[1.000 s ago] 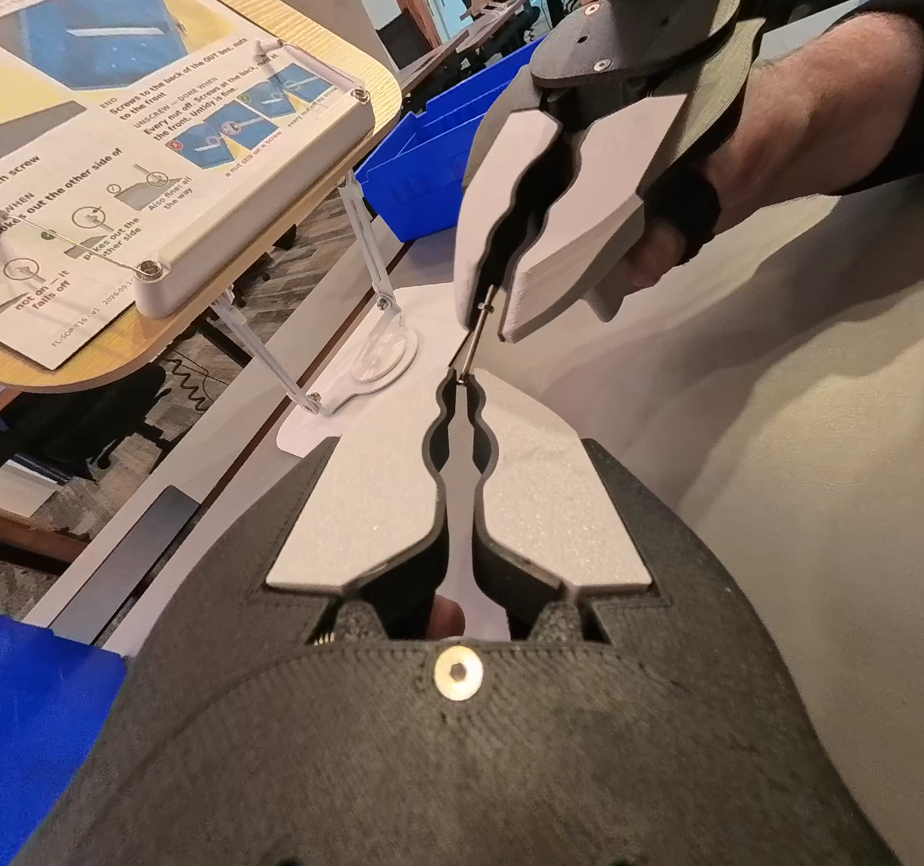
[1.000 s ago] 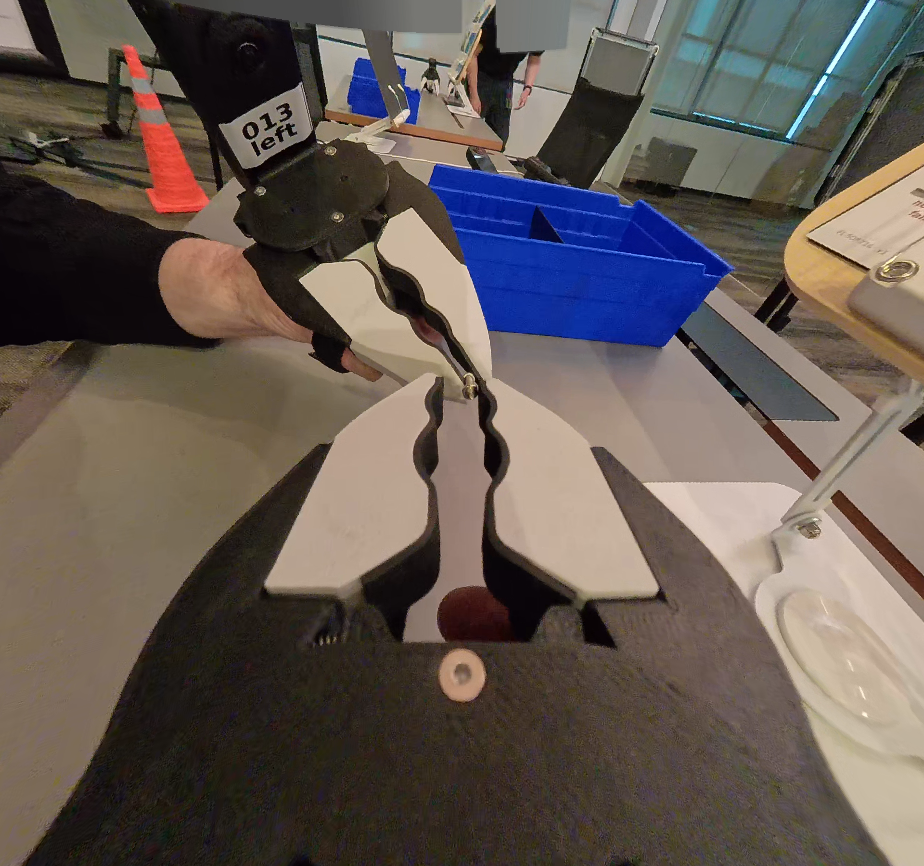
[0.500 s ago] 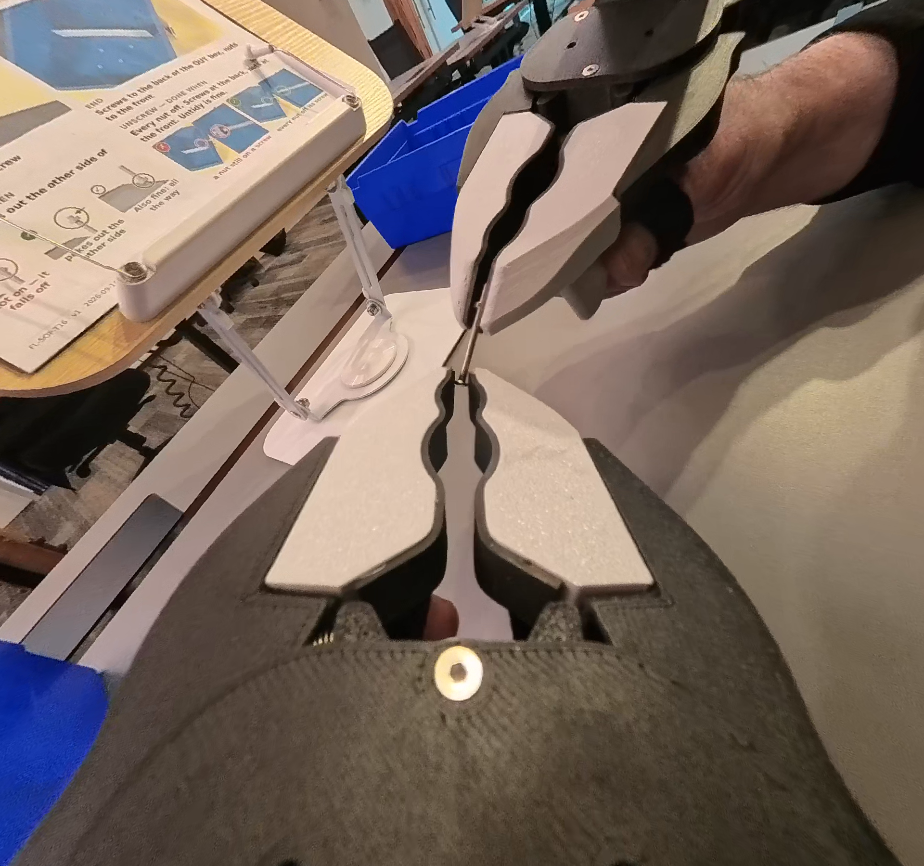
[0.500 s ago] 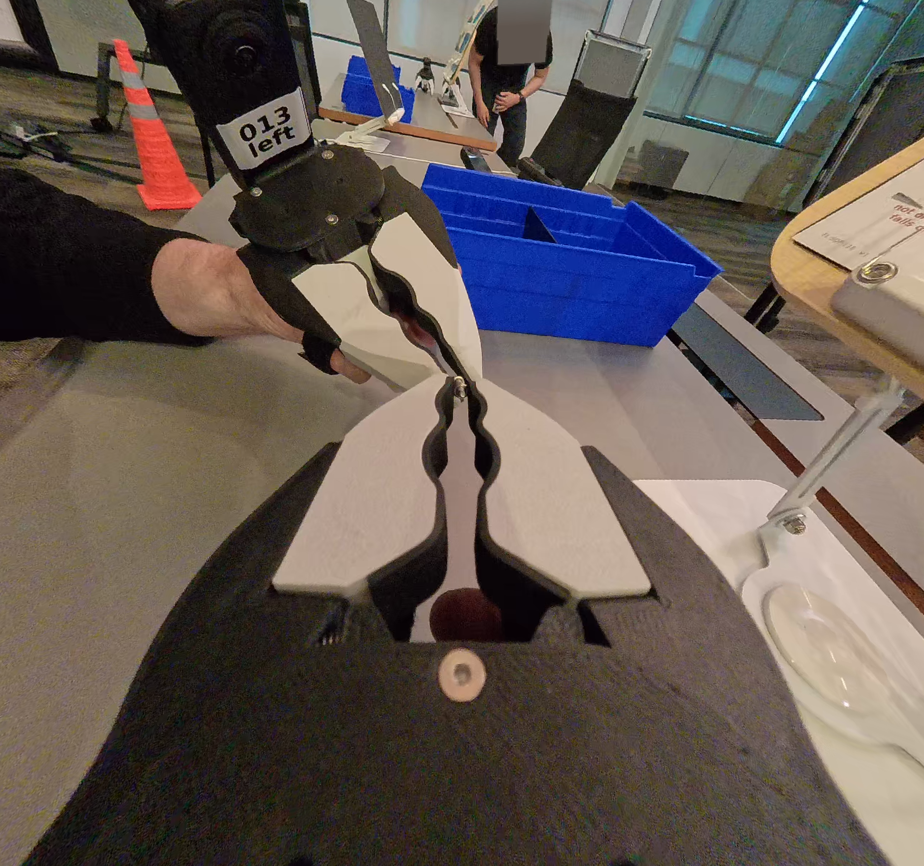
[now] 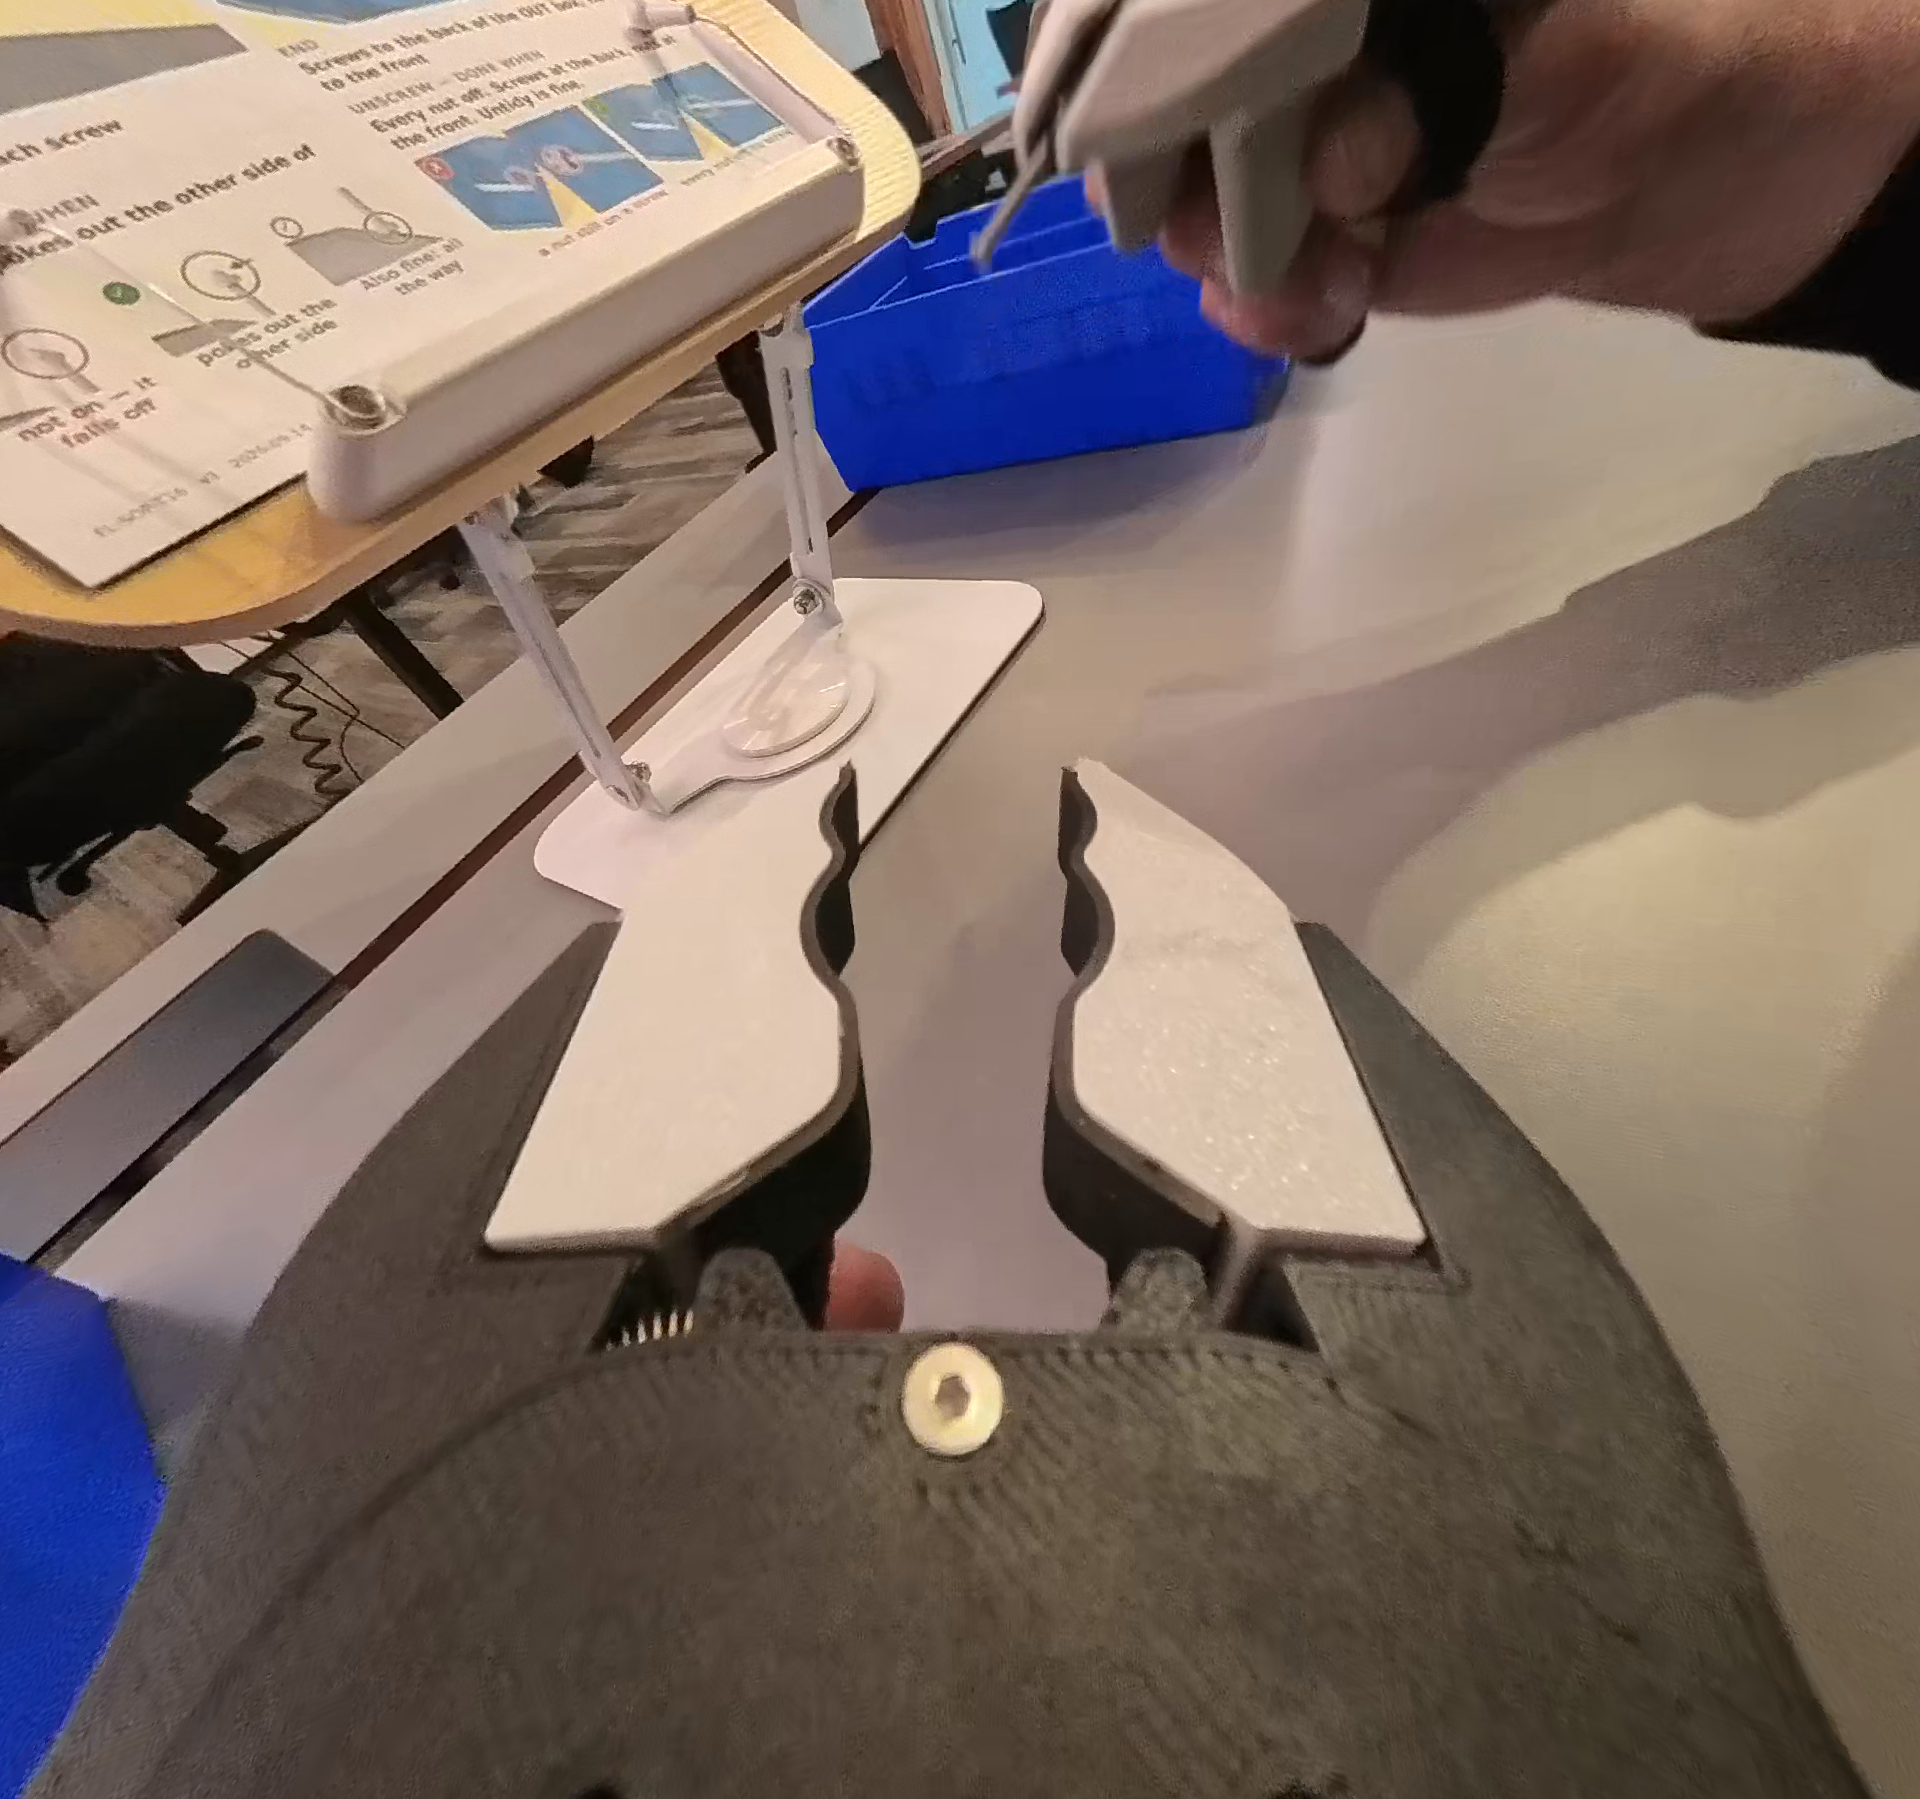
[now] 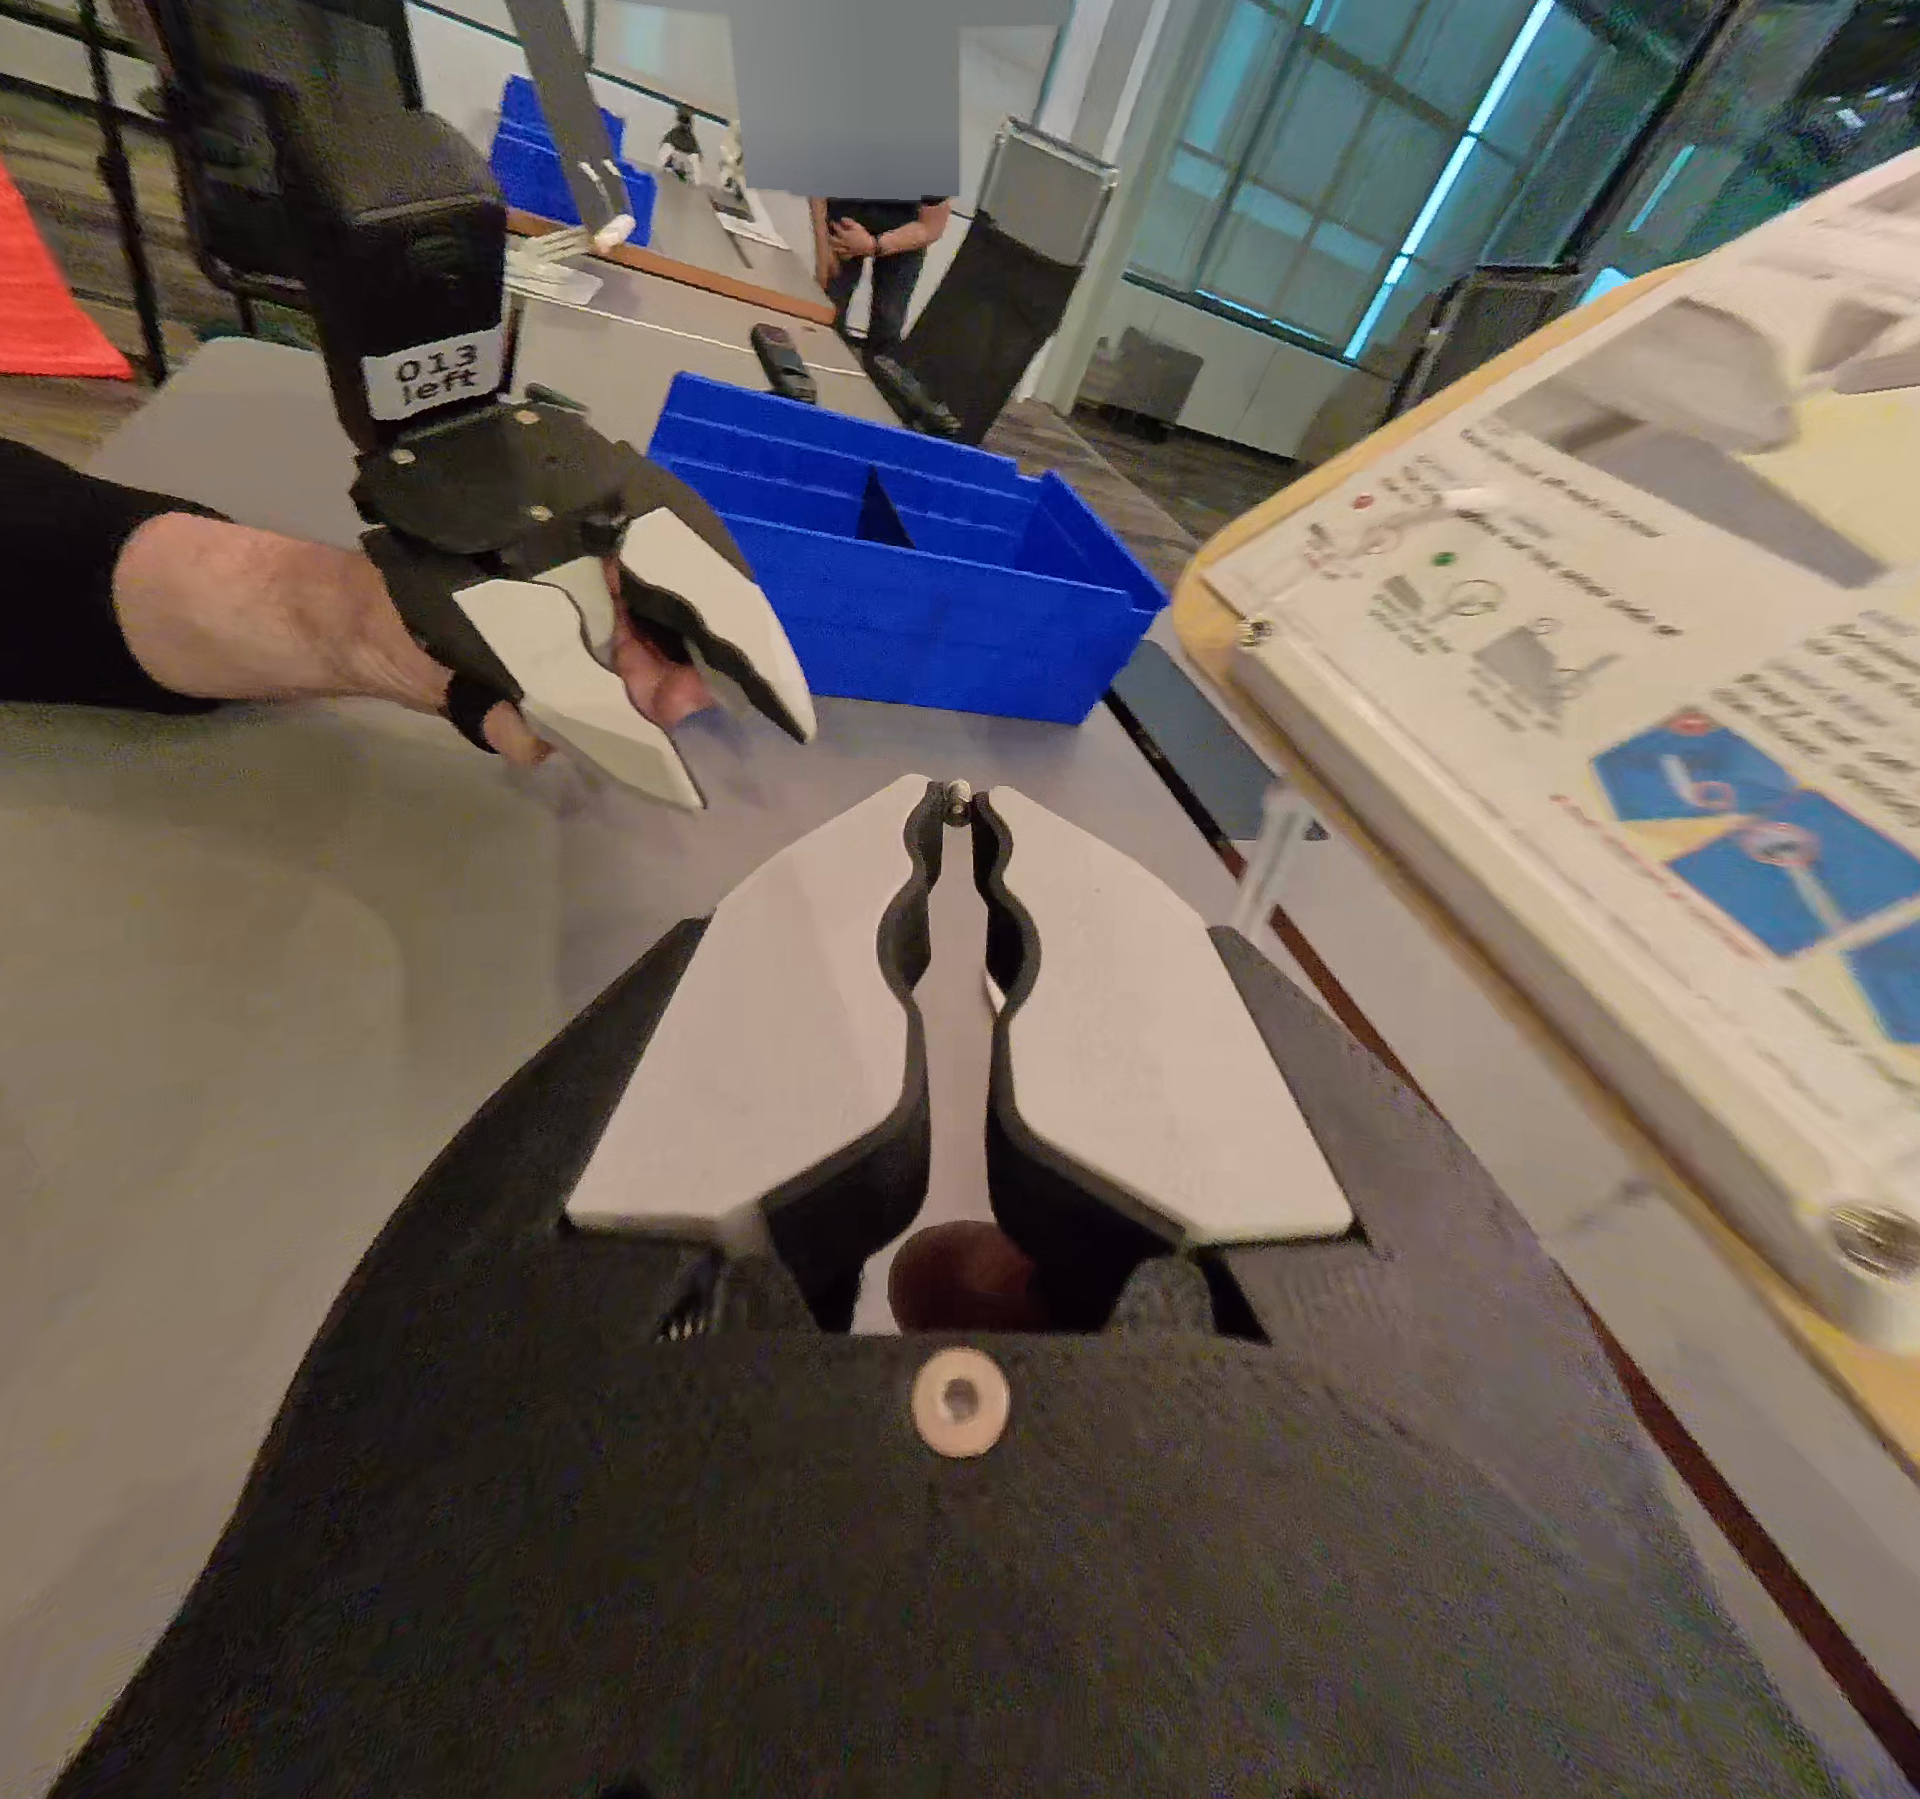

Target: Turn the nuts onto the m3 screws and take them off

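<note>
Pinching the screw (image 6: 957,803) at their tips, the right tongs (image 6: 957,799) hung above the tabletop (image 6: 260,918). Well apart to their left, the left tongs (image 5: 958,783) were spread and empty. I judge the unscrewing step finished; next, the screw probably goes to the blue bin (image 6: 935,596)

Open office workspace: grey tables (image 6: 260,918), blue bins (image 6: 914,596), big windows (image 6: 1340,180).
</note>
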### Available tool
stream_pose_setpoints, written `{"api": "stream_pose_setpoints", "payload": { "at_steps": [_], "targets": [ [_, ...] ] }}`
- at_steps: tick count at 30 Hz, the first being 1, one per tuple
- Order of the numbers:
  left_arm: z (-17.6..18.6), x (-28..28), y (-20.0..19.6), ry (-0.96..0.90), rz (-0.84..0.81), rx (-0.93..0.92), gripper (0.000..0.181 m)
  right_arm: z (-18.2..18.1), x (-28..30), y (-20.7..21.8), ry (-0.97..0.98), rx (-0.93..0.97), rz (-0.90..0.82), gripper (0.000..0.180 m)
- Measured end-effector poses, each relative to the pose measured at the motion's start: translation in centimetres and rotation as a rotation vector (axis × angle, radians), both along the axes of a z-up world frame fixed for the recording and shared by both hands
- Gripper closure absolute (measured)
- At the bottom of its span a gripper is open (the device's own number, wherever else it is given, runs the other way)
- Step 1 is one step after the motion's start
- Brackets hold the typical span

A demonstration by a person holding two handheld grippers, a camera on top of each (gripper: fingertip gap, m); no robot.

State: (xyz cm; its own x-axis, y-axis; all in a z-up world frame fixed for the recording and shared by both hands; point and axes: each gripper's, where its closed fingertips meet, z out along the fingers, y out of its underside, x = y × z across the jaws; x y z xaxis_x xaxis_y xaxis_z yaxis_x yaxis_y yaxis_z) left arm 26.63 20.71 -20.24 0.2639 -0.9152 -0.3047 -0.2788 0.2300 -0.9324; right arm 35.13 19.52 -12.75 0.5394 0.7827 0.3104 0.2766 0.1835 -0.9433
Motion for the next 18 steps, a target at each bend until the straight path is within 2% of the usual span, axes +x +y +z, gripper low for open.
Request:
{"api": "stream_pose_setpoints", "payload": {
  "at_steps": [1, 6, 9, 14, 18],
  "targets": [
    [0.0, -0.1, 0.1, -0.003, 0.006, -0.008, 0.144, 0.9, 1.8, 0.3, -0.001, 0.023, -0.046, 0.174],
    [-0.9, 0.1, 0.6, 0.043, 0.037, -0.002, 0.143, 5.0, 12.8, 2.0, -0.022, 0.098, -0.34, 0.174],
    [-1.2, 0.4, 0.6, 0.057, 0.04, -0.003, 0.141, 5.0, 20.0, 4.0, -0.044, 0.058, -0.508, 0.174],
    [-1.7, 0.4, 1.1, 0.057, 0.056, -0.042, 0.145, 1.6, 29.7, 7.8, -0.092, -0.035, -0.7, 0.174],
    [-2.4, 0.4, 1.8, 0.064, 0.077, -0.08, 0.143, -3.9, 34.6, 10.8, -0.044, -0.266, -0.745, 0.174]
  ]
}}
